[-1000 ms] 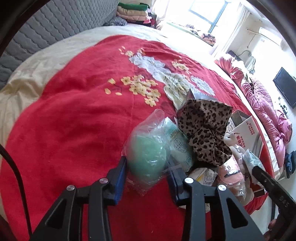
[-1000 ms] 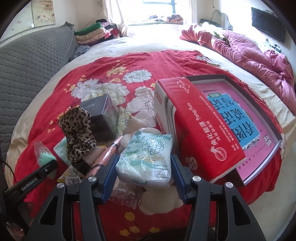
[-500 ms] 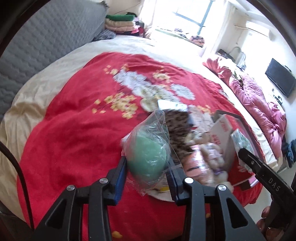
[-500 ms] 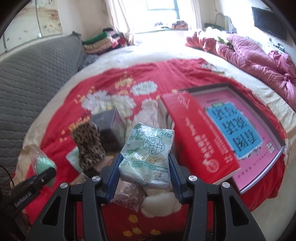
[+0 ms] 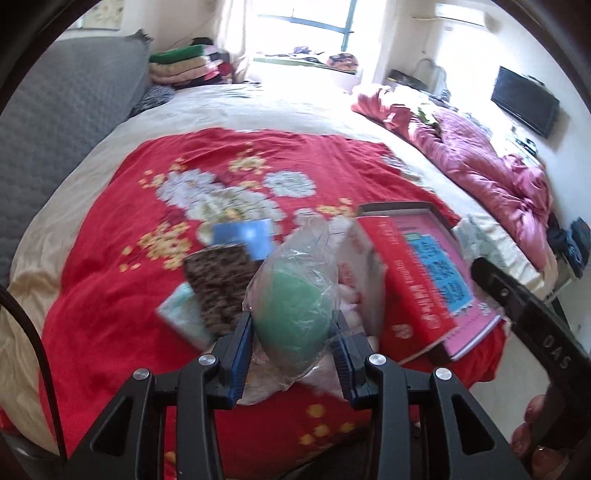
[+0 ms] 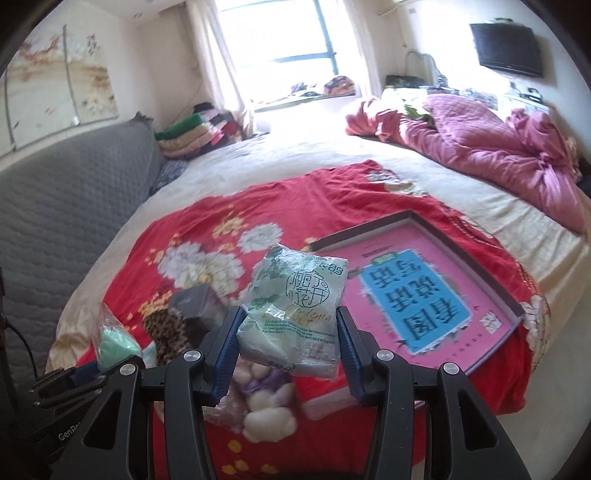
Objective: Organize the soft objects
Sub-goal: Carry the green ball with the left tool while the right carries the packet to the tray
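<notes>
Over the red floral blanket (image 6: pixel 325 206) on the bed, left gripper (image 5: pixel 293 354) pinches a bagged green ball (image 5: pixel 291 314); right gripper (image 6: pixel 288 354) clamps a tissue pack (image 6: pixel 295 310). Grey headboard (image 6: pixel 66 192) left, window (image 6: pixel 280 33) beyond.

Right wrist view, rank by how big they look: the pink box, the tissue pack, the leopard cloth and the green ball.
1. Pink box, largest.
2. Tissue pack, though it sits close to the camera in the right tool, which inflates it.
3 and 4. Leopard cloth and green ball look alike, both partly hidden; no ranking.
</notes>
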`<action>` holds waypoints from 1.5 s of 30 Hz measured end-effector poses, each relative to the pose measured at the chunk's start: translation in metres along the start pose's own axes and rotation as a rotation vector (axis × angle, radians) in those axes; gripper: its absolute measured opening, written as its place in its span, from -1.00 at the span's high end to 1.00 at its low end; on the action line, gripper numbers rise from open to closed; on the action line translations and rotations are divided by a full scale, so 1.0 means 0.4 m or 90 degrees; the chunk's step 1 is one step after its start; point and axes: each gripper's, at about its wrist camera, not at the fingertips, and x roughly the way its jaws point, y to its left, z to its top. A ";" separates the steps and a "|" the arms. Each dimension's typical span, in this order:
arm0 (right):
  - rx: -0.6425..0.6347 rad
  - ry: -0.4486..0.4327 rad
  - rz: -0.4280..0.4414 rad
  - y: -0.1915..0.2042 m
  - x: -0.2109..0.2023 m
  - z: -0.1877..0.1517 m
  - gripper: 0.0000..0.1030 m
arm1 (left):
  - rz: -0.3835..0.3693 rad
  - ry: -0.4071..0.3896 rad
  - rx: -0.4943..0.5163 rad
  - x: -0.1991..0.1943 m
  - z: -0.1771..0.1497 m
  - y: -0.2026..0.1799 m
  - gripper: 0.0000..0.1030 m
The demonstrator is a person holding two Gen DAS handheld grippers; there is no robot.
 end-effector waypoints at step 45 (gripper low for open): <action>0.121 0.069 -0.174 -0.517 0.148 -0.004 0.01 | -0.016 0.213 0.270 0.418 0.048 -0.582 0.20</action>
